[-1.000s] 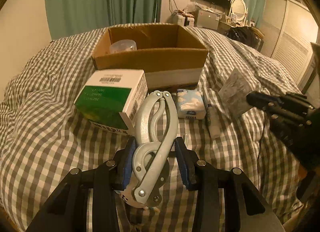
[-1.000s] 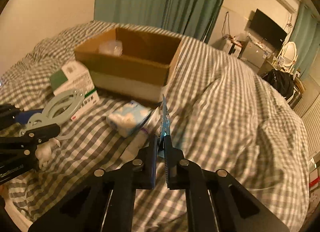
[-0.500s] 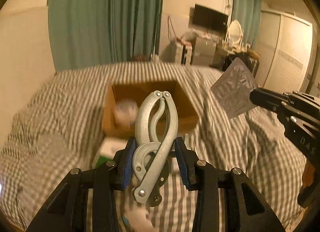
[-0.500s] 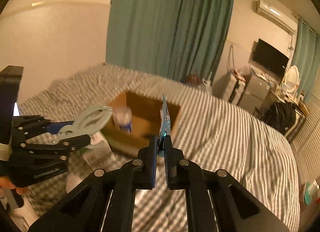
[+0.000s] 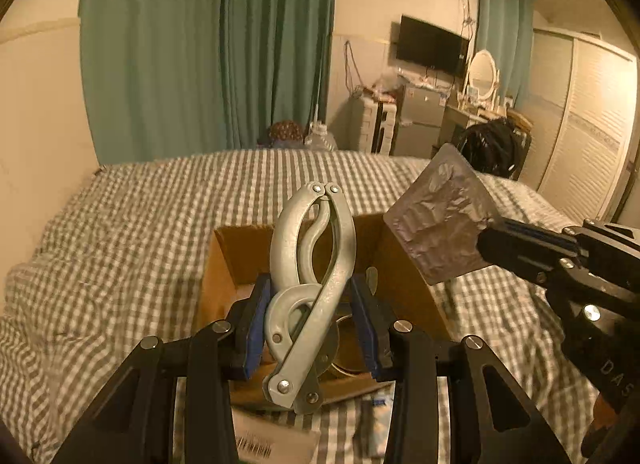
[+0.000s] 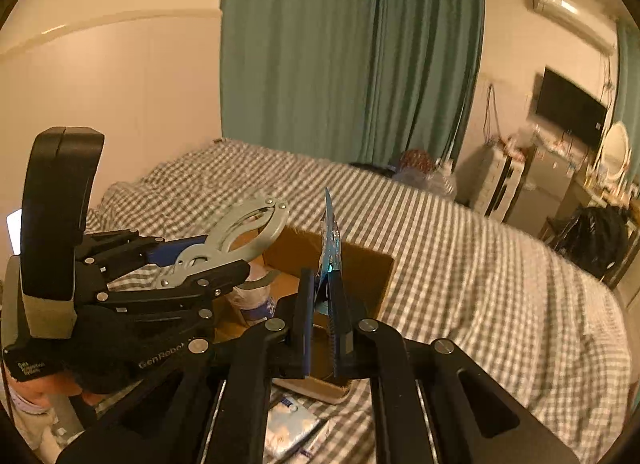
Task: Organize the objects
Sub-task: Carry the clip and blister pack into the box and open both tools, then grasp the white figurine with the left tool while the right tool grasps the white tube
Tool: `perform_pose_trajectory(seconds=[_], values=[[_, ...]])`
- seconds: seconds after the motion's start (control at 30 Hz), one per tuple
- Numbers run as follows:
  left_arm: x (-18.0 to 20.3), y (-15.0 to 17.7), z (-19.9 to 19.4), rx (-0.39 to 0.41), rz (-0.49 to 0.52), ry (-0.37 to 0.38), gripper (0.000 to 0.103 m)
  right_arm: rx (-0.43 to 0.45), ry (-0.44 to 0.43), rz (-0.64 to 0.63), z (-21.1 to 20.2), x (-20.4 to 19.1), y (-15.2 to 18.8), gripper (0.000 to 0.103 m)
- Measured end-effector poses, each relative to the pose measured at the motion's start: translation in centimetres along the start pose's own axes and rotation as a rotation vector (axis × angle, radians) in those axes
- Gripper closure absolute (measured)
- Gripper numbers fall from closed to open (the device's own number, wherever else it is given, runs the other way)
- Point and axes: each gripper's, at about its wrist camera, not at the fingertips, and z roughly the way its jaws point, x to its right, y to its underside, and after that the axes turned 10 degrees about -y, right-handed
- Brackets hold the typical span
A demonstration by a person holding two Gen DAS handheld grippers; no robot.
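Left wrist view, held against a second ago: no longer low over the checked bed [image 5: 120,248] among the loose items, but lifted and carried forward. Now looking down into the open cardboard box [image 5: 224,264], which sits on the bed directly under both tools. Judged from that: pick-up done for two items, drop into the box next, neither released yet.

Left gripper [image 5: 310,322] over the near half of the box, blue pads closed on the looped handle of the grey metal hand tool [image 5: 312,260], hinge end pointing up and away. Same clamp as before, no slip visible.

Right gripper [image 5: 494,242] coming in from the right at the box's right wall, fingers pressed together on one corner of the silver blister sheet [image 5: 440,220]. In the right wrist view, right gripper [image 6: 324,288] shows the sheet [image 6: 330,232] edge-on, standing upright between the pads above the box's far half.

Hard to read: most of the box floor, blocked by both grippers. Something round and metallic [image 5: 340,344] under the left pads, kind not clear. A clear container [image 6: 256,300] partly seen behind the left fingers. Along the bottom edges, only cut-off slices of what remains on the bed: a barcoded carton [image 5: 272,444] and a pale tissue pack [image 6: 288,424], both blurred. Print on the sheet unreadable.
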Motion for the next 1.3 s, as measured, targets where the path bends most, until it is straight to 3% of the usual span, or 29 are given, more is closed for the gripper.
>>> perform_pose_trajectory(seconds=[0.33,0.53,0.7,0.73,0.77,0.97,1.17,1.23,1.3], values=[[1.4,1.8,7.2,-0.102,0.033,-0.019,0.063,-0.1,-0.065,0.124,8.1,4.6,2.5,0.097],[0.9,2.2,8.6,-0.127,0.008,-0.004,0.063,-0.1,-0.091,0.148,8.1,4.8,3.5,0.097],[1.2,2.3,7.9,-0.135,0.028,-0.012,0.059,-0.072,-0.058,0.138,6.4,4.5,2.4,0.095],[1.1,2.2,7.7,-0.135,0.029,-0.016,0.051,-0.062,-0.05,0.138,5.8,4.3,2.3,0.09],[1.1,2.1,7.2,-0.134,0.024,-0.022,0.042,-0.051,-0.038,0.14,5.2,4.3,2.2,0.079],[0.0,1.3,3.5,-0.097,-0.007,-0.066,0.019,0.02,0.004,0.137,0.7,4.1,1.1,0.052],[-1.6,0.6,-2.3,-0.014,-0.059,-0.135,0.001,0.101,0.06,0.116,-5.0,2.9,0.2,0.021],[-1.8,0.5,-3.9,0.008,-0.07,-0.156,0.0,0.124,0.089,0.097,-6.7,2.3,0.1,0.011],[-2.2,0.7,-5.8,0.02,-0.079,-0.178,0.0,0.14,0.107,0.081,-8.1,1.8,-0.2,0.008]])
